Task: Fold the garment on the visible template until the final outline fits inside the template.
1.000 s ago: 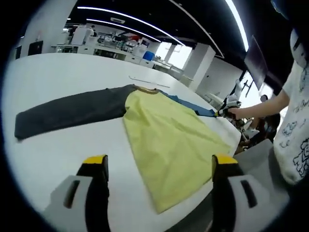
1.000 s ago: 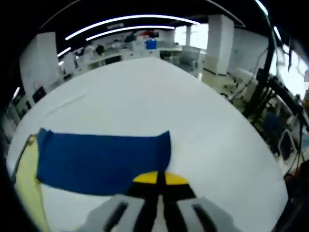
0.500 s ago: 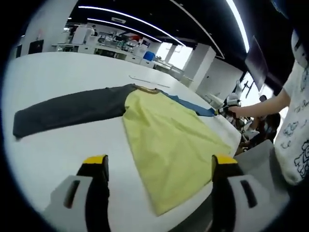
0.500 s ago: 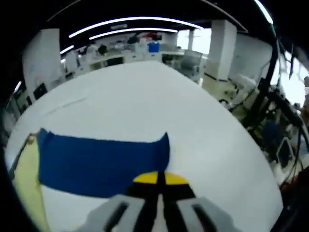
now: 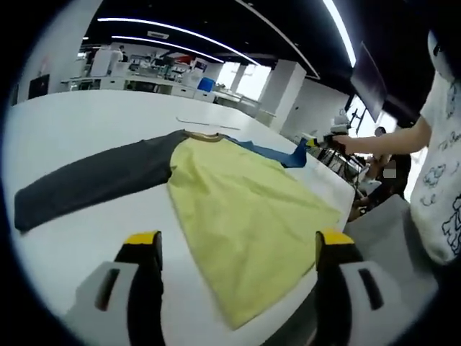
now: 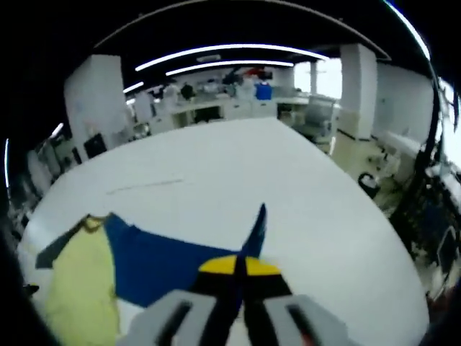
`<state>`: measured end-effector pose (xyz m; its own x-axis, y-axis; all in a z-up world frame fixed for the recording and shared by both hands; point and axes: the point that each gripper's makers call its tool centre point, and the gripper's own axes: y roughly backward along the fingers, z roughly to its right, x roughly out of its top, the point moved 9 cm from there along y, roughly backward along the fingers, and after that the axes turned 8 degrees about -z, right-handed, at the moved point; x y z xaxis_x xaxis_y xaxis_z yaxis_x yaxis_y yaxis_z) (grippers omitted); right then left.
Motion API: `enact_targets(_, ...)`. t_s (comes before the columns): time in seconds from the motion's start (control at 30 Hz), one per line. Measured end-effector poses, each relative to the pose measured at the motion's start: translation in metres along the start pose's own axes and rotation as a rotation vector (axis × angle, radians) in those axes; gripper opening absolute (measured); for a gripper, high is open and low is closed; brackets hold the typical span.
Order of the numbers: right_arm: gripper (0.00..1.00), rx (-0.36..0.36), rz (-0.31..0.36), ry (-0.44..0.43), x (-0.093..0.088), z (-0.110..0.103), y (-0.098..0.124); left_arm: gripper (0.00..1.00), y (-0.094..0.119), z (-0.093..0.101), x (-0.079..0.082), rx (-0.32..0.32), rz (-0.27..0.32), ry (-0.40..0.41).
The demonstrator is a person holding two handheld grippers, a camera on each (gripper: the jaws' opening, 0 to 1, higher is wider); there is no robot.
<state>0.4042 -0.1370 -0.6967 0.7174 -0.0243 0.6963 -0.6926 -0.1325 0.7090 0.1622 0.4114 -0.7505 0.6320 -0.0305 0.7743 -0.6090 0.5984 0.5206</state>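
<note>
A long-sleeved shirt (image 5: 245,209) with yellow body, dark grey sleeve (image 5: 94,180) and blue sleeve (image 6: 173,263) lies on a white table (image 5: 86,122). The right gripper (image 6: 237,268) is clenched on the blue cuff, lifting it. The left gripper (image 5: 238,252) hovers released near the hem. Bare tabletop stretches beyond.

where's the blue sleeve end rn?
The blue fabric sleeve end is pinched in the right hand-held gripper, lifted off the white table; in the left gripper view it rises beside the yellow shirt body.
</note>
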Motion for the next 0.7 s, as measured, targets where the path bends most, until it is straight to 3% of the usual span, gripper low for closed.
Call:
enact_targets(0.2, 0.00, 0.172, 0.016, 0.046, 0.022, -0.056, -0.001, 0.85, 0.005, 0.000, -0.002, 0.002, 0.011, -0.007)
enact_targets(0.3, 0.00, 0.321, 0.004, 0.073, 0.028, -0.089, -0.001, 0.85, 0.007, 0.000, -0.002, 0.009, 0.018, -0.006)
enact_targets(0.57, 0.00, 0.526, 0.002, 0.104, 0.047, -0.157, -0.005, 0.84, 0.014, -0.008, -0.005, 0.026, 0.035, 0.000)
enact_targets(0.7, 0.00, 0.588, 0.005, 0.129, 0.052, -0.187, -0.005, 0.84, 0.016, -0.009, -0.005, 0.034, 0.041, 0.005)
